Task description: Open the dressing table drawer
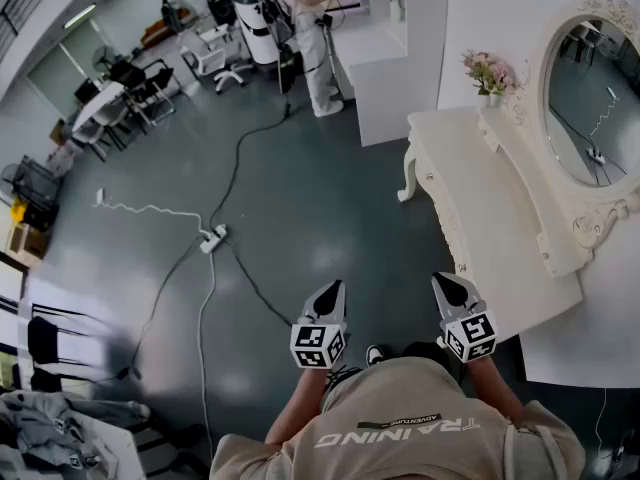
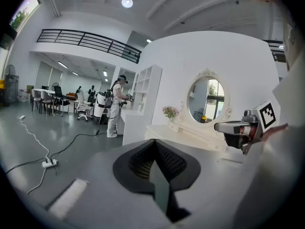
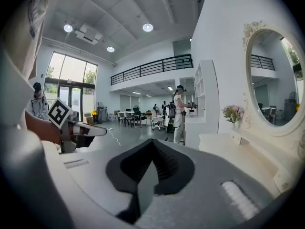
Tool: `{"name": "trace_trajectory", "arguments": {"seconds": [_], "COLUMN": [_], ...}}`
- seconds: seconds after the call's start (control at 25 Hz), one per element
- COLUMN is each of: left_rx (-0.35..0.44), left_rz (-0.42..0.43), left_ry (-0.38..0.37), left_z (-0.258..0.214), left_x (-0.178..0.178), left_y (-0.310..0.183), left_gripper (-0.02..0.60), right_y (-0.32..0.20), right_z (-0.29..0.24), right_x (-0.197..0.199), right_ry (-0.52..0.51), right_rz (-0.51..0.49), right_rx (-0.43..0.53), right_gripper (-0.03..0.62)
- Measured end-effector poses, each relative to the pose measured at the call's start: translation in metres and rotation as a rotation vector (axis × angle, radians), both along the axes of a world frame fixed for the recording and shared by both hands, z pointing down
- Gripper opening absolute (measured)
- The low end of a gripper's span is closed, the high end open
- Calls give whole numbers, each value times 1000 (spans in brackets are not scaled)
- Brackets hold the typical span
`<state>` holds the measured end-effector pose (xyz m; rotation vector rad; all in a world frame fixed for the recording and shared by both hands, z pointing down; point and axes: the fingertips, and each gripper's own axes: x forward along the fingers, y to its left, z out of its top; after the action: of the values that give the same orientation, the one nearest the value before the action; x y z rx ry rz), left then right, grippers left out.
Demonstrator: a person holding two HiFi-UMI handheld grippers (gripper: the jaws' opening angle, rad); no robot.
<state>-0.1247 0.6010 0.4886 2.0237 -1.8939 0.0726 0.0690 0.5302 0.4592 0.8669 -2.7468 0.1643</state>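
While your left tool (image 1: pixel 334 289) and right tool (image 1: pixel 447 286) hang closed and empty, you're only approaching — next, reach the surface (image 1: pixel 480 218) at frame right.

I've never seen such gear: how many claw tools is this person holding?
2. The left claw is over the grey floor; the right claw is beside the white dressing table. Both are shut and empty.

dressing table (image 1: pixel 485 203) – smooth painted finish, faint sheen | floor (image 1: pixel 330 198) – polished, glossy | mirror (image 1: pixel 590 88) – reflective glass
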Motion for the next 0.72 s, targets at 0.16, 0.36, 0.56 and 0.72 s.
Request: {"name": "trace_trajectory", "arguments": {"seconds": [0.16,0.36,0.56,0.72], "left_rx": [1,-4,-15,-44], "left_rz": [-55,-24,-2,28], "left_ry": [26,52,43,22], "left_z": [13,14,14,15], "left_x": [-13,-6,-4,-2], "left_y": [4,0,-19,-43], "left_gripper": [18,18,18,18], "right_y": [1,2,-12,-30], "right_z": [-4,-10,-16,-18], "right_x": [-19,-17,-6,-18], "right_ry": [-26,-34,-56,-54], "right_rz": [-32,-15,48,53], "right_rx": [2,-11,-5,3], "right_gripper": [2,2,2,2]}}
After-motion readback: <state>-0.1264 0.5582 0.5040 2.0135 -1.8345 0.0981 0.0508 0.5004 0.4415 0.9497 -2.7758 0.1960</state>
